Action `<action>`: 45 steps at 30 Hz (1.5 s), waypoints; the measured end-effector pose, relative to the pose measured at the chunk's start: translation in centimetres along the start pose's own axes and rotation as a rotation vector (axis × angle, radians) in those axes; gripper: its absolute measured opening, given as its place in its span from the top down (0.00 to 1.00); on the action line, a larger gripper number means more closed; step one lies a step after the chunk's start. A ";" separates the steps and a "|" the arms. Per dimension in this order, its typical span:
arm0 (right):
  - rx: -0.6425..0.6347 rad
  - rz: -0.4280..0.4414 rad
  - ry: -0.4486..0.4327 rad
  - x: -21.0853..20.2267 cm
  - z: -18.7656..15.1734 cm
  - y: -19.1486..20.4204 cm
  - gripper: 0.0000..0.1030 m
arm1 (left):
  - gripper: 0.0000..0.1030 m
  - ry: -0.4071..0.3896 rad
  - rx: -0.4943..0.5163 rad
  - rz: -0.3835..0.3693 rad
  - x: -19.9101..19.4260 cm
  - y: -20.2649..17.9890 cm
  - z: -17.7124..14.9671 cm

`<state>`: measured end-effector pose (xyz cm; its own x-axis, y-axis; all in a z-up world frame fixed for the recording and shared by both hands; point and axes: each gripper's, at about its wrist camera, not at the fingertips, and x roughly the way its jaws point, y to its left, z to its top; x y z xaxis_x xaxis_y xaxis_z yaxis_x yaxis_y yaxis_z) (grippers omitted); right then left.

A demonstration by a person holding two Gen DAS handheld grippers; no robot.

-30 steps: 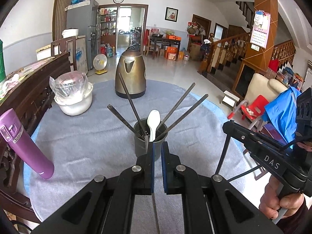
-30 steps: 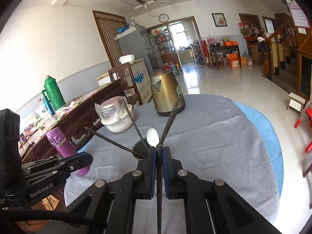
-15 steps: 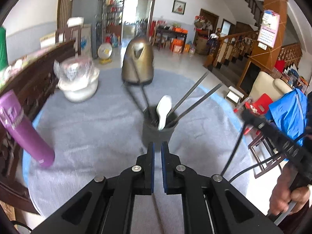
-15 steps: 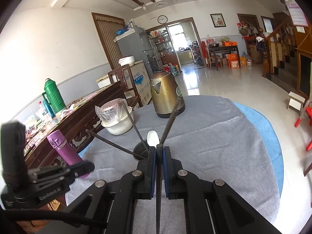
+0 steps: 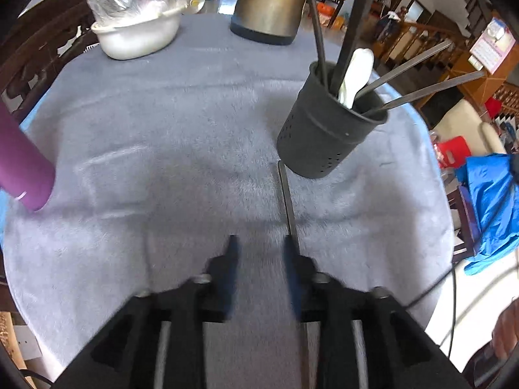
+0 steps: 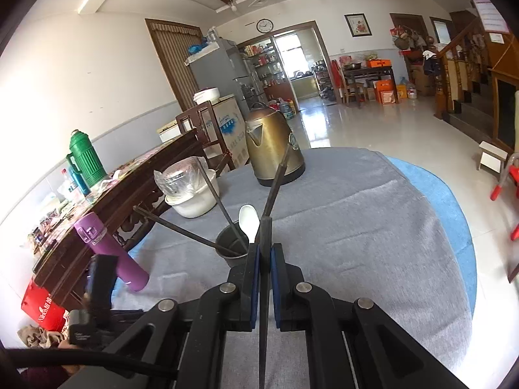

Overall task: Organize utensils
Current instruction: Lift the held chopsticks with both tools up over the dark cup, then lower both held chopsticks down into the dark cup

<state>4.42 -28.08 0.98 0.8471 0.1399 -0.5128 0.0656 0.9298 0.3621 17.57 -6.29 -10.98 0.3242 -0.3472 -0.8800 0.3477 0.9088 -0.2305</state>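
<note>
A dark grey perforated utensil cup (image 5: 327, 133) stands on the grey tablecloth (image 5: 181, 123) and holds several dark chopsticks and a white spoon (image 5: 355, 74). My left gripper (image 5: 259, 246) is open just above the cloth, left of the cup; a single chopstick (image 5: 287, 201) lies on the cloth along its right finger. My right gripper (image 6: 264, 253) is shut on a dark chopstick (image 6: 275, 184) whose far end points up over the cup (image 6: 232, 248). The spoon (image 6: 249, 222) shows there too.
A gold kettle (image 5: 269, 0) and a white bowl (image 5: 136, 32) covered in plastic stand at the far side of the table. A purple bottle (image 5: 22, 168) lies at the left edge. A dark wooden sideboard (image 6: 107, 207) is beyond the table's left.
My left gripper has opened, dropped low towards the cloth and shifted left of the cup; the chopstick it held now lies on the cloth. My right gripper has barely moved, still holding its chopstick.
</note>
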 end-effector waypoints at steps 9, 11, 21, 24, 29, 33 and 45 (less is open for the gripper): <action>0.015 0.006 0.008 0.1 -0.3 -0.5 0.93 | 0.65 0.007 0.075 0.093 4.4 -2.7 2.6; 0.020 0.006 0.009 0.1 -0.2 -0.8 0.93 | 0.65 -0.005 0.098 0.117 4.7 -3.2 2.9; 0.038 0.008 0.010 -0.2 0.0 -1.7 0.93 | 0.86 0.006 0.177 0.187 6.4 -5.5 2.8; 0.032 0.011 0.008 -0.3 0.1 -1.7 0.93 | 0.91 -0.004 0.185 0.186 6.3 -5.8 2.6; 0.026 0.013 0.003 -0.5 0.1 -1.5 0.93 | 0.94 -0.064 0.205 0.193 4.8 -6.8 2.6; 0.023 0.016 0.000 -0.7 0.1 -1.2 0.93 | 0.94 -0.118 0.220 0.186 2.6 -8.2 2.0; -0.005 0.021 -0.032 -1.7 0.5 0.0 0.93 | 0.94 -0.247 0.227 0.103 -4.0 -8.2 1.4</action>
<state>3.23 -28.47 2.21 0.8645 0.1490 -0.4800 0.0448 0.9283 0.3691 14.65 -12.71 -4.97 0.5612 -0.3275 -0.7601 0.4803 0.8768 -0.0231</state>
